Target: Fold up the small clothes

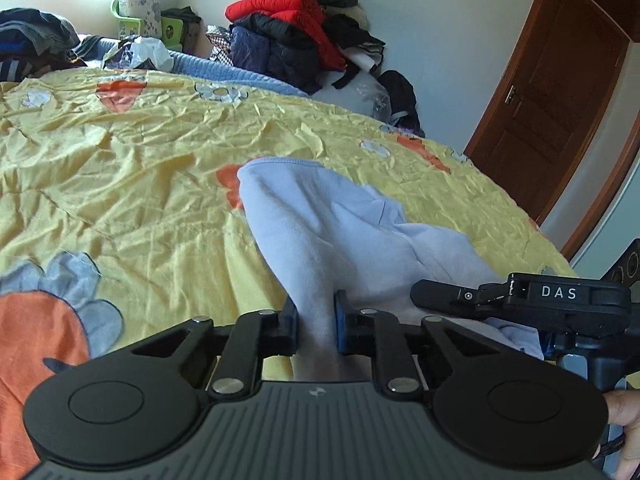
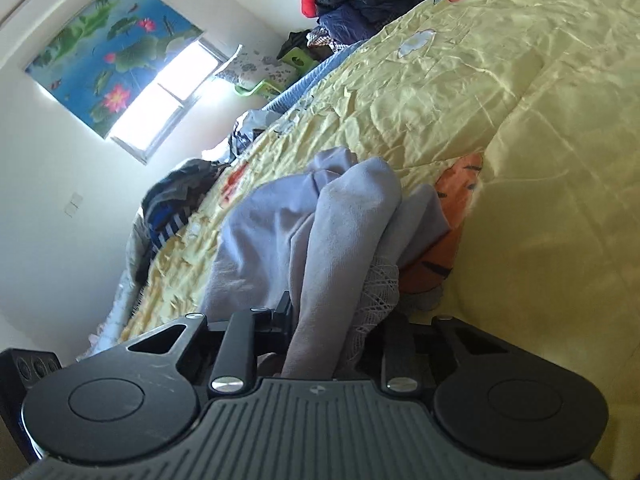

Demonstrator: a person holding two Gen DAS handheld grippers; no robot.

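A small pale lilac garment (image 1: 320,220) lies on the yellow flowered bedspread (image 1: 140,160). My left gripper (image 1: 316,328) is shut on one edge of it, and the cloth rises taut from the bed into the jaws. My right gripper (image 2: 328,340) is shut on another bunched part of the same garment (image 2: 320,220), which has a white lace trim (image 2: 380,292) by the right finger. The right gripper also shows in the left wrist view (image 1: 520,296), close by on the right, over the cloth.
A pile of jackets and clothes (image 1: 304,28) stands against the far wall. More dark clothes (image 1: 36,40) lie at the bed's far left. A blue blanket (image 1: 232,72) edges the bed. A brown door (image 1: 560,92) is at the right. A window (image 2: 168,92) is behind.
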